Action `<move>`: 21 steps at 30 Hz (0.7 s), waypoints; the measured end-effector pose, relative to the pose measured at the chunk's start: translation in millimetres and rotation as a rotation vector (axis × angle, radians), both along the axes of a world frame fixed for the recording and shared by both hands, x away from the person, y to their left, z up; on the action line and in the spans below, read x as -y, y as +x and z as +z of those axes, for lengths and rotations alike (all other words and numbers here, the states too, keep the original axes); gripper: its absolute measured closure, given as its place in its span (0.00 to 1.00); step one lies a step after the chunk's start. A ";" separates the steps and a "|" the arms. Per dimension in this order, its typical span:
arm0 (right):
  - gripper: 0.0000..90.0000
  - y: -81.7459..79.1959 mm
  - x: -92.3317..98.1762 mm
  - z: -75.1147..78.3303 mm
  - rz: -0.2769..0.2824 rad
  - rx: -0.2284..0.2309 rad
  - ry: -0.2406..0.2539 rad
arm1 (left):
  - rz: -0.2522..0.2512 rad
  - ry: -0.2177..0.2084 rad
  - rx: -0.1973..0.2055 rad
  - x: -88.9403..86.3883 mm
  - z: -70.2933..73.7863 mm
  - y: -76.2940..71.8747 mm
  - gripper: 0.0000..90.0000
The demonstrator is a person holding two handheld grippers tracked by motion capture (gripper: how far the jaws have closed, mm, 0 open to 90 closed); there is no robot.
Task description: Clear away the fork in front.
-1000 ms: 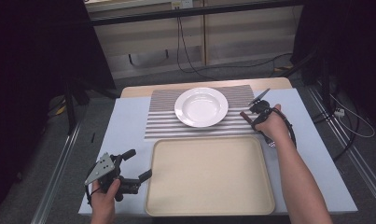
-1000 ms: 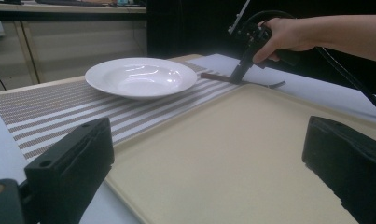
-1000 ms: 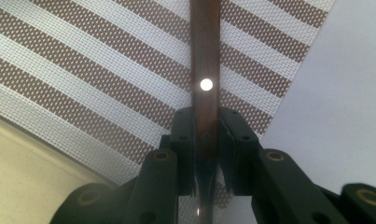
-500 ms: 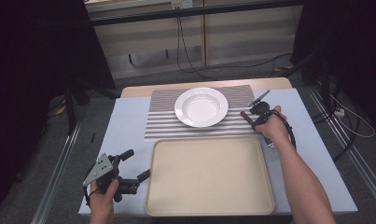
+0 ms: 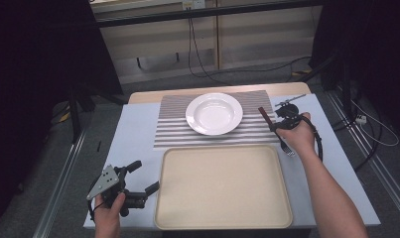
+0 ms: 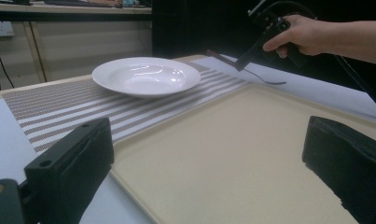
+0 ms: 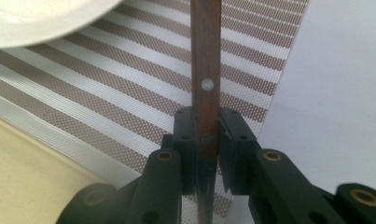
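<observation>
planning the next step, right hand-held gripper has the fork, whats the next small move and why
Probably carry the fork over the tray: the right hand-held gripper is shut on its wooden handle, tines hang clear of the table, and the tray lies bare just beside it.

A white plate (image 5: 214,113) sits on a striped placemat (image 5: 172,130) at the far side of the counter (image 5: 133,134). Just in front of the placemat lies a beige tray (image 5: 222,186), bare. Cables (image 5: 200,54) trail across the floor beyond.

wall: pale panels (image 5: 247,34) | cables (image 5: 195,44) hanging | floor (image 5: 53,163): grey, perhaps carpet | sides: dark
</observation>
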State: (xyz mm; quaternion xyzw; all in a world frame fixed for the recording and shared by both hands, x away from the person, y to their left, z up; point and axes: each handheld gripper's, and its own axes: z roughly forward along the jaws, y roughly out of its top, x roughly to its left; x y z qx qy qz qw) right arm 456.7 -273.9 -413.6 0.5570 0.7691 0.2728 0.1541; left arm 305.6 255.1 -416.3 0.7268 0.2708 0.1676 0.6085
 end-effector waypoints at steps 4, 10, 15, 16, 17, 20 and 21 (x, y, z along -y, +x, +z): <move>0.87 -8.9 4.6 9.5 -0.013 0.066 0.033 | -0.004 0.003 0.005 -0.1 0.9 -0.8 0.03; 0.87 -25.7 11.3 20.2 -0.024 0.173 0.128 | 0.001 -0.004 0.003 0.1 1.7 -1.1 0.03; 0.87 -39.1 11.9 24.4 -0.035 0.245 0.195 | -0.012 -0.035 -0.004 4.9 5.6 -2.8 0.03; 0.87 -42.4 10.9 24.7 -0.032 0.258 0.221 | -0.016 -0.031 0.005 6.7 7.0 -3.5 0.03; 0.87 -45.4 9.5 25.0 -0.027 0.271 0.237 | -0.019 -0.024 0.009 8.7 7.6 -3.9 0.03; 0.87 -58.0 0.4 26.7 -0.001 0.319 0.283 | -0.023 0.004 0.005 12.8 6.2 -3.4 0.03; 0.87 -58.0 0.4 26.7 -0.001 0.319 0.283 | -0.025 0.010 0.005 13.5 5.9 -3.2 0.03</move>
